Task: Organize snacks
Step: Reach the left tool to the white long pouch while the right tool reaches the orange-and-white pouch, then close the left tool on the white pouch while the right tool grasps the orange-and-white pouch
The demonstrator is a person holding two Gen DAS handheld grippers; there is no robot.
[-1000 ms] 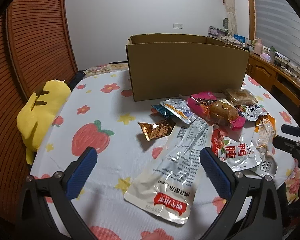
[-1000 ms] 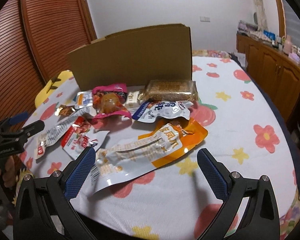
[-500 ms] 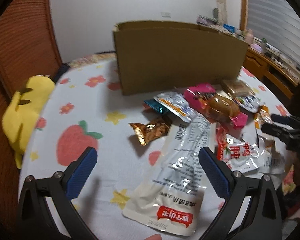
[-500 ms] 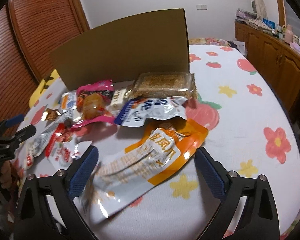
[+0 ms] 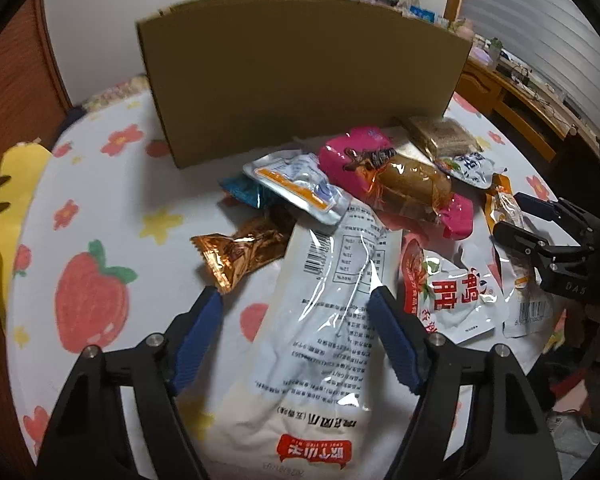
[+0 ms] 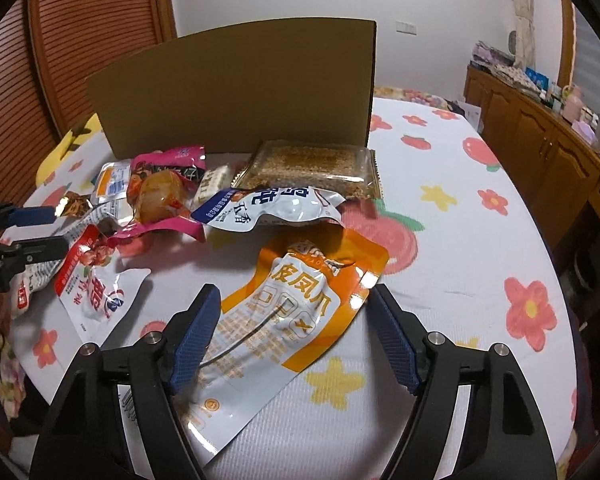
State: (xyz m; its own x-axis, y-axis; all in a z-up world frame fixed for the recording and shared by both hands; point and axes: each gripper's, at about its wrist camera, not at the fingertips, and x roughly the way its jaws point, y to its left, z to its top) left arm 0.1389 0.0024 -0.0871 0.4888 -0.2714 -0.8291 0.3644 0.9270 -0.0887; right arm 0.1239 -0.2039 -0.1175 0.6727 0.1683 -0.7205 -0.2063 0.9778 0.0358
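Flowered tablecloth (image 6: pixel 460 264) with strawberries and stars covers the table you work at; louvred wooden doors stand off to the left, white wall behind.

Nearest you, your left gripper (image 5: pixel 296 308) straddles the long white pouch (image 5: pixel 324 340). Its blue fingers (image 5: pixel 198 332) sit on either side of the pouch, jaws closing; the right pad sits at the pouch's edge, the left one clear of it, so no grip yet.

Your right gripper (image 6: pixel 294 312) does the same over the orange-and-white pouch (image 6: pixel 284 320): jaws closing, pouch between them, pads not yet pressing.

Just beyond lie the rest of the snacks, overlapping in a loose heap: red-and-white pouch (image 5: pixel 452 292), gold-foil packet (image 5: pixel 240 254), blue-and-white pouch (image 6: pixel 268 206), pink-wrapped bun (image 5: pixel 396 182), small white-and-orange pouch (image 5: pixel 300 186) over a teal packet (image 5: pixel 240 192), and a clear-wrapped seed cake (image 6: pixel 308 166).

Farthest, the cardboard box (image 5: pixel 300 76) stands upright behind the heap, seed cake almost against its wall. A yellow plush toy (image 5: pixel 0 208) lies at the table's left edge. Wooden cabinets (image 6: pixel 540 152) line the right wall.
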